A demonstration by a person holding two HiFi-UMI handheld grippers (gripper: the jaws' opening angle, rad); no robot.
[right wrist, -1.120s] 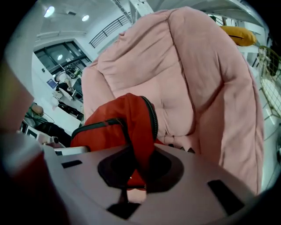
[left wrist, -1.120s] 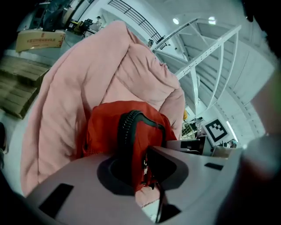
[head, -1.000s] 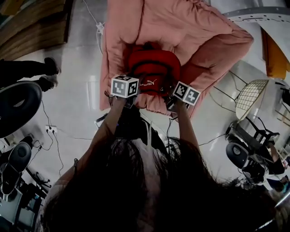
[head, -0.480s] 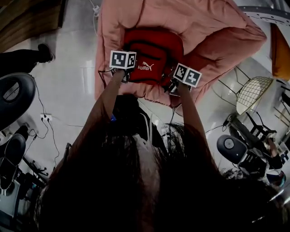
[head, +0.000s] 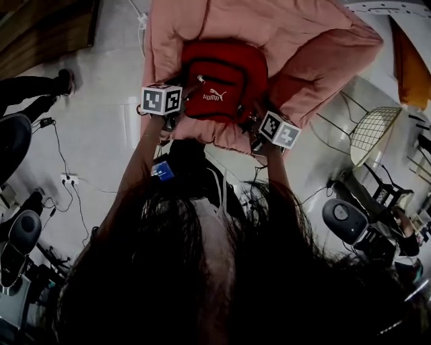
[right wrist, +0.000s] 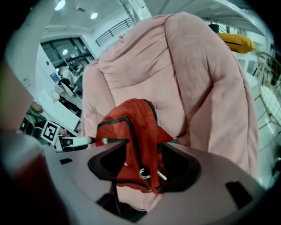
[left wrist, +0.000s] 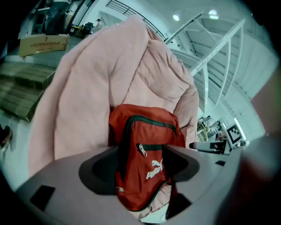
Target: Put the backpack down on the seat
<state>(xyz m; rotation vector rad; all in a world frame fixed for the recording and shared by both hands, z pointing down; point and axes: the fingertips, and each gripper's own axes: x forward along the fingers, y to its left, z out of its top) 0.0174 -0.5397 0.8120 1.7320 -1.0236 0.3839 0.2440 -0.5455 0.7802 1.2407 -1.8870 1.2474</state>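
Note:
A red backpack (head: 222,81) with dark zips and a white logo stands upright on the pink padded seat (head: 222,20), leaning on its backrest. My left gripper (head: 174,118) is at the pack's left side and my right gripper (head: 254,131) at its lower right corner. In the left gripper view the backpack (left wrist: 145,158) fills the gap of the left gripper (left wrist: 140,169), whose jaws are opening and stand wide. In the right gripper view the backpack (right wrist: 131,132) shows its side and zip pulls between the right gripper (right wrist: 142,169) jaws, also opening, not pressing.
The pink seat (right wrist: 184,79) stands on a pale floor. A wire chair (head: 374,138) and a dark office chair (head: 347,219) are at the right. A person's shoes (head: 64,81), cables and a power strip (head: 71,180) lie at the left, wooden planks (head: 40,34) beyond.
The backpack has gone further back onto the seat and rests there. Both grippers have spread outward from its sides, and their jaws have gone from shut to wide.

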